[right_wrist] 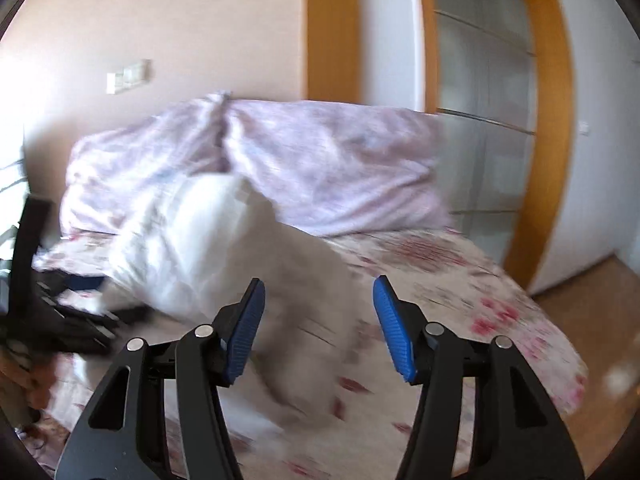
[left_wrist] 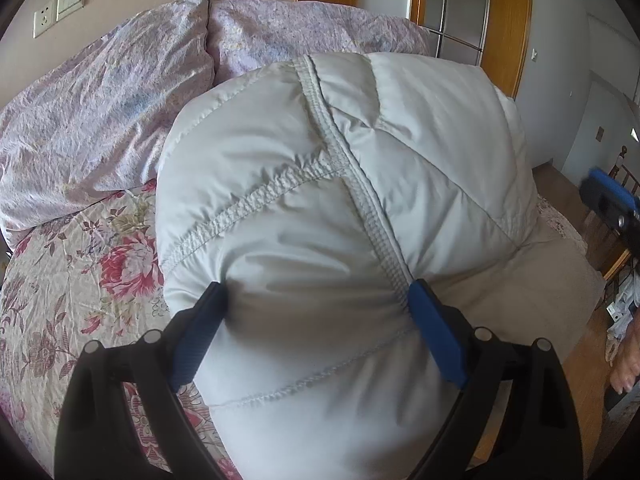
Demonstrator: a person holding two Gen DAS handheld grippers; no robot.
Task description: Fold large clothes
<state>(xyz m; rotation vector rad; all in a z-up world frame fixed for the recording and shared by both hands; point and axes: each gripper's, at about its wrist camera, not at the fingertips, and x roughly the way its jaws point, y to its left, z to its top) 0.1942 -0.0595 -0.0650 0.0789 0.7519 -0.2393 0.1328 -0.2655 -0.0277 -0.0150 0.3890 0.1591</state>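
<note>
- Nearest the left wrist camera: the left gripper [left_wrist: 318, 286], black frame with ribbed blue pads, its jaws spread wide and pressed into a thick fold of the white quilted puffer jacket [left_wrist: 336, 184], which bulges between and beyond them.
- White quilted puffer jacket: smooth, slightly glossy shell, puffy panels divided by stitched lines, with a gathered elastic seam and a ribbed seam running down towards the right pad. It lies bunched on the bed, towards the pillows, and fills most of the left wrist view.
- Floral bedspread [left_wrist: 60, 280]: thin, crinkled cloth, cream ground printed with pink and maroon flowers; it covers the bed under the jacket.
- Two pale lilac pillows [left_wrist: 108, 120]: crumpled, softly shiny covers, leaning against the beige wall at the head of the bed.
- Room: orange-brown wooden door frames [right_wrist: 552, 120], a panelled glass door, wood-tone floor, white wall switches and socket [left_wrist: 60, 4].
- Right gripper [right_wrist: 319, 322]: same black and blue build, held above the bed, jaws about half open with nothing clamped between the pads; this view is motion-blurred.
</note>
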